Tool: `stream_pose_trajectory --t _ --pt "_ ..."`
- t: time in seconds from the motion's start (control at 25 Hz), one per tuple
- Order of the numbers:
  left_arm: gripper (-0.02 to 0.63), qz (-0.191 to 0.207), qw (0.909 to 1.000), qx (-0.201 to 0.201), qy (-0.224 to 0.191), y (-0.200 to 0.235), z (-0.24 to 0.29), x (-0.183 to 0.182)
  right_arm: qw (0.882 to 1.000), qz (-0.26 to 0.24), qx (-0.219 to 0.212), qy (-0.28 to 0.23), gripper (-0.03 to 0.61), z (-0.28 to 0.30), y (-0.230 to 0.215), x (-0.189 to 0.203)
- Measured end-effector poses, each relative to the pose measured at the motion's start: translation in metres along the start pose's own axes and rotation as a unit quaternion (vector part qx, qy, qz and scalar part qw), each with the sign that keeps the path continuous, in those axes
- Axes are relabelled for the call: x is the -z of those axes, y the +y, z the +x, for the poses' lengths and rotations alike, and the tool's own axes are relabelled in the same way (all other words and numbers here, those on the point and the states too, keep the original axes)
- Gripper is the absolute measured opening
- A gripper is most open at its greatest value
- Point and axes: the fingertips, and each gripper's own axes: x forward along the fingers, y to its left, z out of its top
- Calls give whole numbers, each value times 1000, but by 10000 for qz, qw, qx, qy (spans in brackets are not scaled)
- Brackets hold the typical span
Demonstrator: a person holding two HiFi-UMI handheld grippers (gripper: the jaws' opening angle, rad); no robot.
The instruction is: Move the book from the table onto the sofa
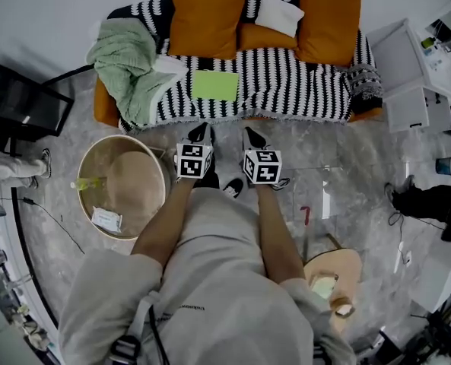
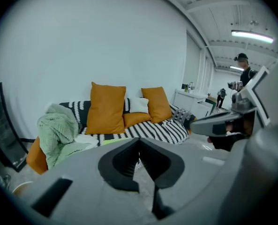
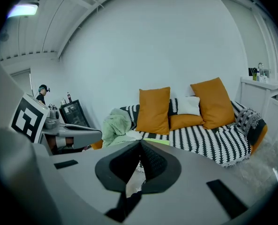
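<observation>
A flat light-green book [image 1: 215,84] lies on the seat of the black-and-white striped sofa [image 1: 301,90], left of its middle. It shows as a green sliver [image 2: 111,142] in the left gripper view and as a strip [image 3: 156,141] in the right gripper view. My left gripper [image 1: 201,134] and right gripper [image 1: 253,138] are side by side over the floor just before the sofa's front edge, pointing at it. Both are shut with nothing between the jaws, seen at the left gripper [image 2: 139,145] and the right gripper [image 3: 139,150].
A green blanket [image 1: 126,67] is heaped on the sofa's left end, with orange cushions [image 1: 208,14] and a white one [image 1: 280,15] along the back. A round wooden table [image 1: 103,175] stands at the left, a glass table [image 1: 324,192] and white cabinets [image 1: 415,90] at the right.
</observation>
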Motion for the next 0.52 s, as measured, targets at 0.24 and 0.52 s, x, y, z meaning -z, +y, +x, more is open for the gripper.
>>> stream_pose_trajectory --t 0.24,0.52 --pt "11 -45 10000 -54 -17 4 -2 2 10000 -56 -32 72 6 1 3 5" --pt "11 152 9999 40 15 -4 5 0 10000 -30 6 82 6 1 -4 5"
